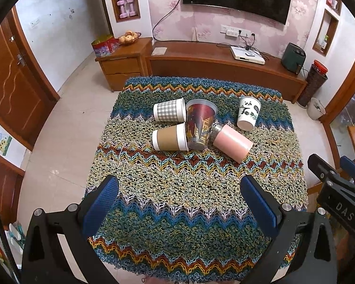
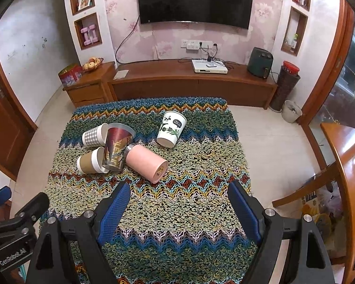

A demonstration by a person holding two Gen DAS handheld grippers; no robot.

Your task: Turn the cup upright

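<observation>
Plainly nothing has been gripped yet: the left gripper and the right gripper both hang wide open and empty over the near part of the zigzag knitted cloth, well short of the cups. Nearest the right gripper lies the pink cup, on its side with its base toward the camera. Its mouth end touches the red printed cup, which looks upright. Against that one's far side rest the kraft-sleeve cup and the gingham cup, both on their sides. The panda cup stands apart, apparently upright. So three cups seem left to right, and the crowding around the red one may hinder a clean grasp.
</observation>
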